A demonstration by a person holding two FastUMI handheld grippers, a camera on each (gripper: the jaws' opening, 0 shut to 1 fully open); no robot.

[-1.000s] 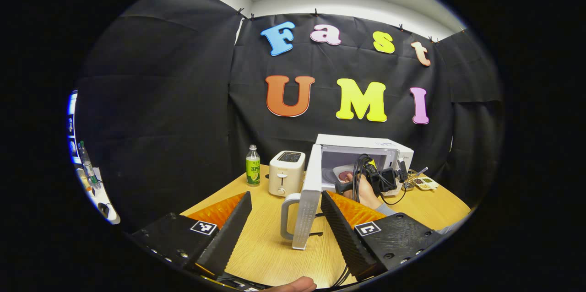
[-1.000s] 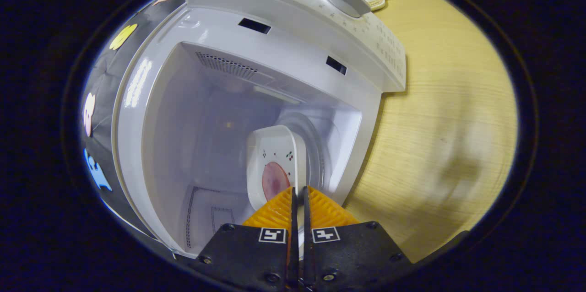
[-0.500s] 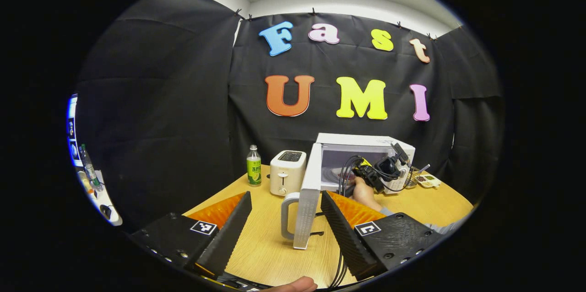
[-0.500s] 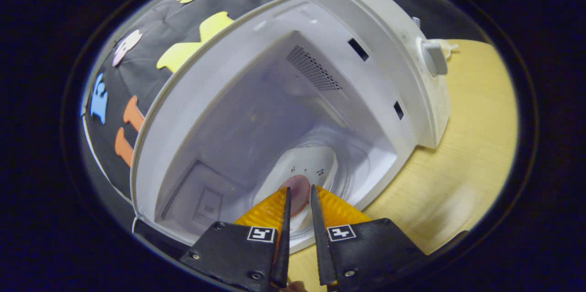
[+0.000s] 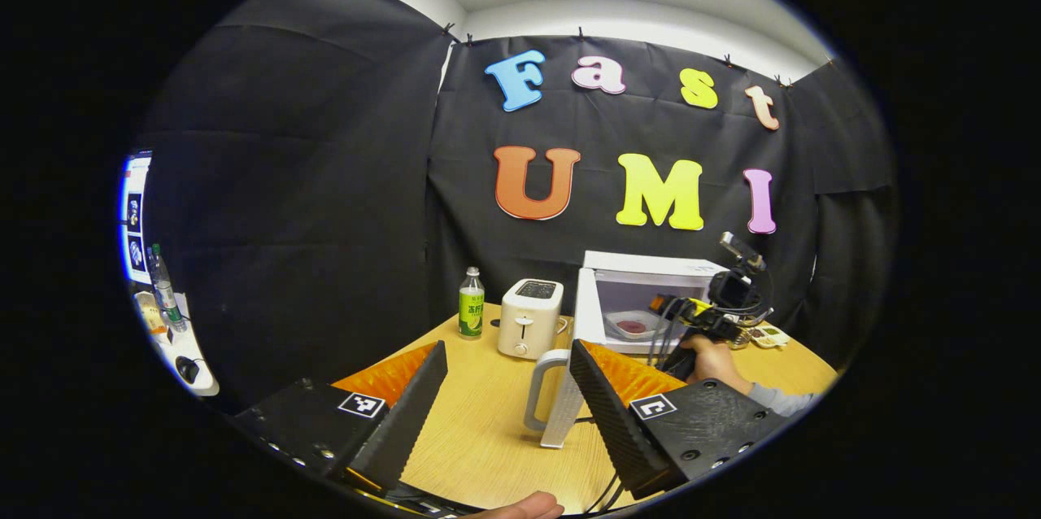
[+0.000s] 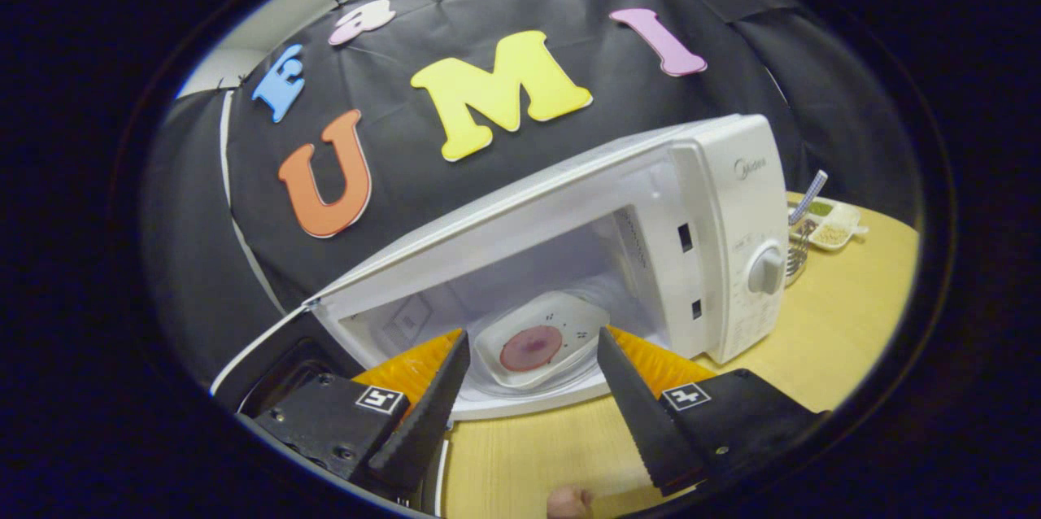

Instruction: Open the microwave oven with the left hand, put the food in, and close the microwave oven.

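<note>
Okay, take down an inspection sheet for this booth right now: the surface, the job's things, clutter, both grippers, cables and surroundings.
Surface: wooden table, bare in front.
Job's things: microwave with its door swung open; the plate of food sits inside on the turntable.
Clutter: toaster and green-labelled bottle left of the microwave; small snack tray to its right.
Grippers: left gripper open, near the door handle, touching nothing; right gripper open, outside the cavity, plate released.
Cables: dark cables hang from the right gripper.
Surroundings: black cloth wall; side desk with items at far left.
</note>
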